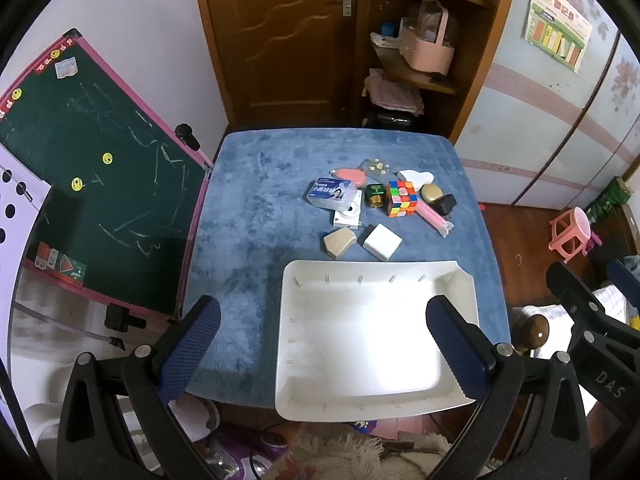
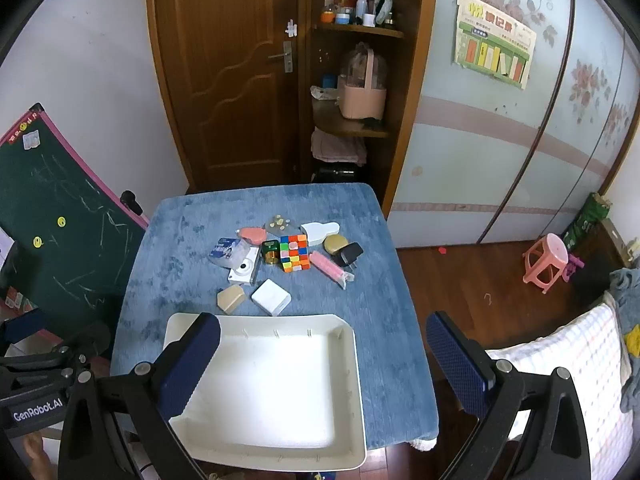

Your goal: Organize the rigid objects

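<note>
A white tray sits empty at the near edge of the blue-covered table; it also shows in the right wrist view. Beyond it lie small objects: a Rubik's cube, a white box, a tan block, a blue-labelled box, a pink stick, a black charger. The cube and white box show in the right view too. My left gripper is open and empty above the tray's near side. My right gripper is open and empty above the tray.
A green chalkboard leans at the table's left. A wooden door and shelves stand behind. A pink stool is on the floor at right. A checked cloth lies near right.
</note>
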Demonstrator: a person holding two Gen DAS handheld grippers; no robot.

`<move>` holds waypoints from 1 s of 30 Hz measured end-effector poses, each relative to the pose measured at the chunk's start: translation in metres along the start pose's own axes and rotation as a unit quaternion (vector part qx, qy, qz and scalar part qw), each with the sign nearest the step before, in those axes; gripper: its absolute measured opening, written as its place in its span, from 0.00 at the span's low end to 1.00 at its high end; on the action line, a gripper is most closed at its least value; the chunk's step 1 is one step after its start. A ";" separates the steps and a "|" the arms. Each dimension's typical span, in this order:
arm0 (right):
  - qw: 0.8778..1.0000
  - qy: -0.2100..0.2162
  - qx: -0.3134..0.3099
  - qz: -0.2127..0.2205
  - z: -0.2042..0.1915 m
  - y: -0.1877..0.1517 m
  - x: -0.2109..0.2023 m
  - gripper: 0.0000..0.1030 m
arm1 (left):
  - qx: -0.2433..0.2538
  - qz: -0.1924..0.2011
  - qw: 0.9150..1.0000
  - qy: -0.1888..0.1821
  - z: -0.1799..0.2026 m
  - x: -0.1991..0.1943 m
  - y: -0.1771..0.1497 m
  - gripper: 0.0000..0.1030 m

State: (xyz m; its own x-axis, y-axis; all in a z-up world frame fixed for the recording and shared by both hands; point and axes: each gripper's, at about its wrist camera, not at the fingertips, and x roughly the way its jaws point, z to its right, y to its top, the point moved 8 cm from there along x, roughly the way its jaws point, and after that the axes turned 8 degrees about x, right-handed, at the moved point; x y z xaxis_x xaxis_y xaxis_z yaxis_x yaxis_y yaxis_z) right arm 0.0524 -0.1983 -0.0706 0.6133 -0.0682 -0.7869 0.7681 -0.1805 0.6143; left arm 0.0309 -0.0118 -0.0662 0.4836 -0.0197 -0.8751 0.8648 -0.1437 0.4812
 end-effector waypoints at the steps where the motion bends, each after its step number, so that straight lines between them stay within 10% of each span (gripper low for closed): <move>1: 1.000 0.000 0.000 0.000 0.000 -0.001 0.000 1.00 | 0.000 0.000 1.000 0.000 0.000 0.000 0.000 0.99; 30: 1.000 0.010 0.000 -0.003 0.009 -0.013 -0.009 1.00 | -0.001 0.004 1.000 0.000 0.013 -0.006 -0.004 0.99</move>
State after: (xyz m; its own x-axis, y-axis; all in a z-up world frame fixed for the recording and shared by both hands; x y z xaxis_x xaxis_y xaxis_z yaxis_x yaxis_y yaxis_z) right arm 0.0353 -0.2038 -0.0717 0.6129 -0.0474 -0.7887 0.7713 -0.1807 0.6102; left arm 0.0230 -0.0244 -0.0639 0.4898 -0.0198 -0.8716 0.8615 -0.1424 0.4873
